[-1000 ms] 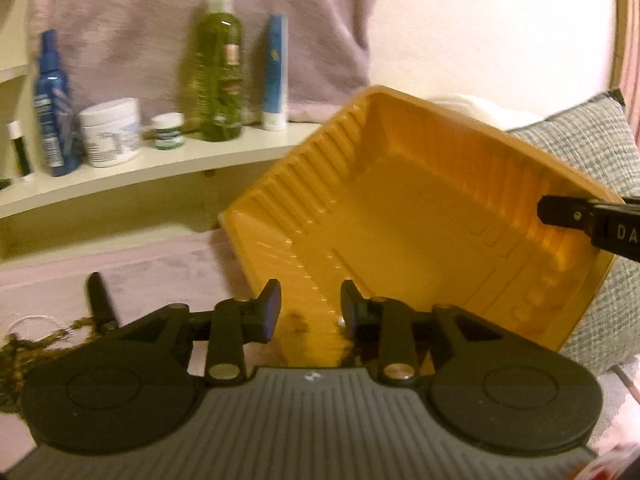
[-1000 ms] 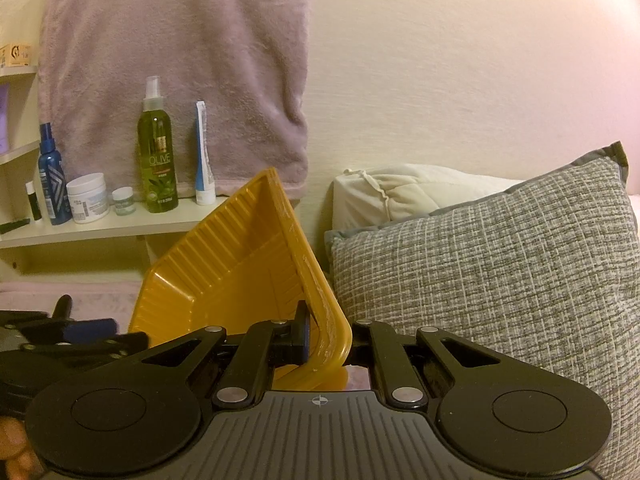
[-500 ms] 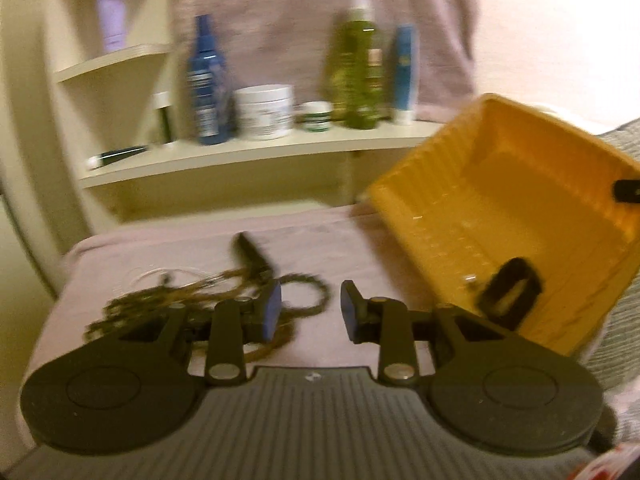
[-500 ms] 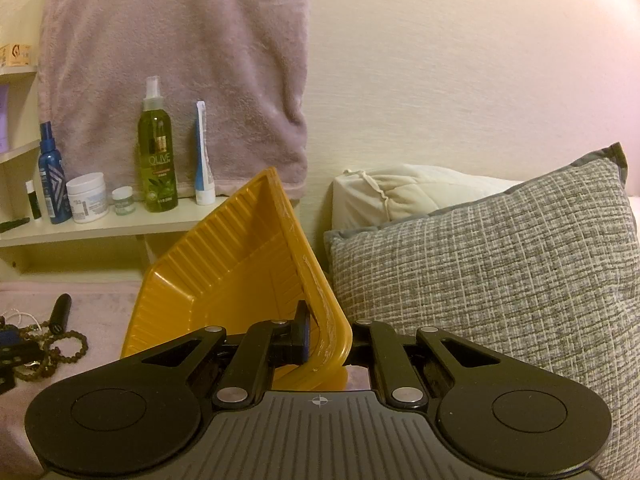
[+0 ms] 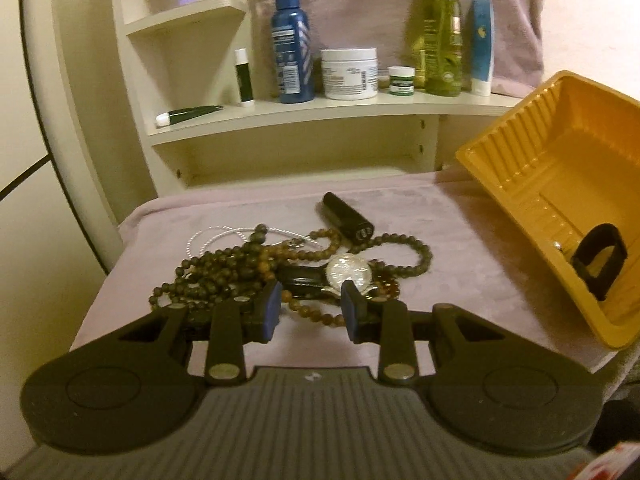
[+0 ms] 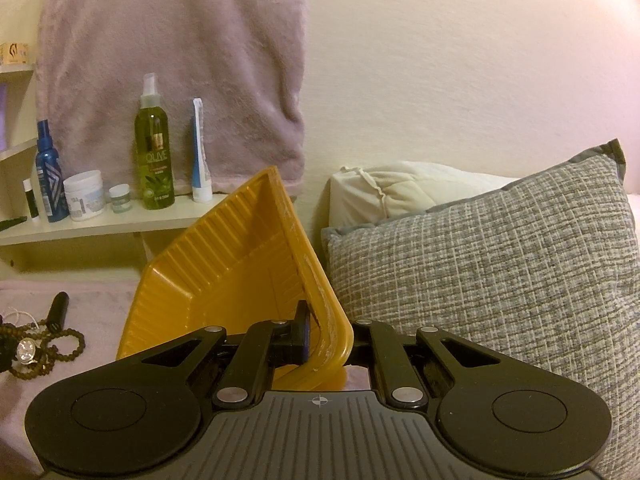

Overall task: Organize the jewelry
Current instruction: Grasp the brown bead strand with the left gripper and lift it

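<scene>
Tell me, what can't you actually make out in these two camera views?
- Left wrist view: how many bead strands make up the heap; they overlap, and the left gripper covers its near edge.
- Left wrist view: the watch dial, too blurred to read.
- Right wrist view: the yellow tray's contents, hidden by its tilted wall and the right gripper.
- Both views: small print on the jars, too small.
</scene>
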Action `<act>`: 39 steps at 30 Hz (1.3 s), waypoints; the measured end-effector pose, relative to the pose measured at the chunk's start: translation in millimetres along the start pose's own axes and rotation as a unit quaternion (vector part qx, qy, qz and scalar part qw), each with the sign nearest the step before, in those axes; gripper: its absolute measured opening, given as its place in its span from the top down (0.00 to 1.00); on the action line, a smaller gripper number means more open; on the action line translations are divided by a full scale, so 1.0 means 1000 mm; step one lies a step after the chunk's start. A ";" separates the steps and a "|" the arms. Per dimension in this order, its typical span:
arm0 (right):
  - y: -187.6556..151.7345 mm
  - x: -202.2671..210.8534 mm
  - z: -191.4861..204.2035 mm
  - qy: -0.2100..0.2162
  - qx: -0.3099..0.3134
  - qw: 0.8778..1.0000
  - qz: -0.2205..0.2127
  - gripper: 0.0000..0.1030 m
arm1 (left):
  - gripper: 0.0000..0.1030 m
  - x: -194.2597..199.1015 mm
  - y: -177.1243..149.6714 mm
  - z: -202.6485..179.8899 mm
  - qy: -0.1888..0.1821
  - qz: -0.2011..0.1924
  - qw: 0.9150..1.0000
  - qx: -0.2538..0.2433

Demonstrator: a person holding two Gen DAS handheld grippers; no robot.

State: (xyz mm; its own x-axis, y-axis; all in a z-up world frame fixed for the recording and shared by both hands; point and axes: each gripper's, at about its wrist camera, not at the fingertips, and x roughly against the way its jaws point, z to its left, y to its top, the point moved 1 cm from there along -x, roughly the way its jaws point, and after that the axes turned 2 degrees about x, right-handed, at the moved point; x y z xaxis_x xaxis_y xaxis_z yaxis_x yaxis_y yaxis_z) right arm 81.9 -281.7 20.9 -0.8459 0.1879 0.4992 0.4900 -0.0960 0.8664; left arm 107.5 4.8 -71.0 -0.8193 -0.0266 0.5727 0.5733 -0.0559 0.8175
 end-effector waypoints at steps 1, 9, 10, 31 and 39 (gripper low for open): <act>0.000 0.000 0.000 -0.001 0.001 1.000 0.000 0.90 | 0.72 -0.001 0.000 0.002 0.005 -0.001 1.000 0.004; 0.000 -0.001 0.000 -0.001 0.003 1.000 0.000 0.90 | 0.72 -0.015 0.008 0.016 0.024 0.011 0.999 0.036; 0.000 -0.001 0.000 -0.001 0.003 1.000 0.000 0.90 | 0.72 -0.018 0.009 0.018 0.023 0.014 0.999 0.040; 0.001 0.001 0.001 0.002 0.003 1.000 -0.003 0.90 | 0.94 -0.005 0.056 0.020 -0.063 0.003 0.997 0.046; 0.002 0.001 0.001 0.004 0.003 1.000 -0.006 0.90 | 0.94 0.003 0.106 0.016 -0.111 -0.023 0.993 0.039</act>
State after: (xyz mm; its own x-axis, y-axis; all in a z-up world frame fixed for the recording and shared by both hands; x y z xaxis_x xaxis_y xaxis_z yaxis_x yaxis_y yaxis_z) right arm 82.0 -280.6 23.4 -0.8539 0.1803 0.4882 0.4802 -0.0888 0.8727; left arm 166.1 14.9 18.6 -0.8271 0.1953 0.5271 0.5416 0.0256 0.8403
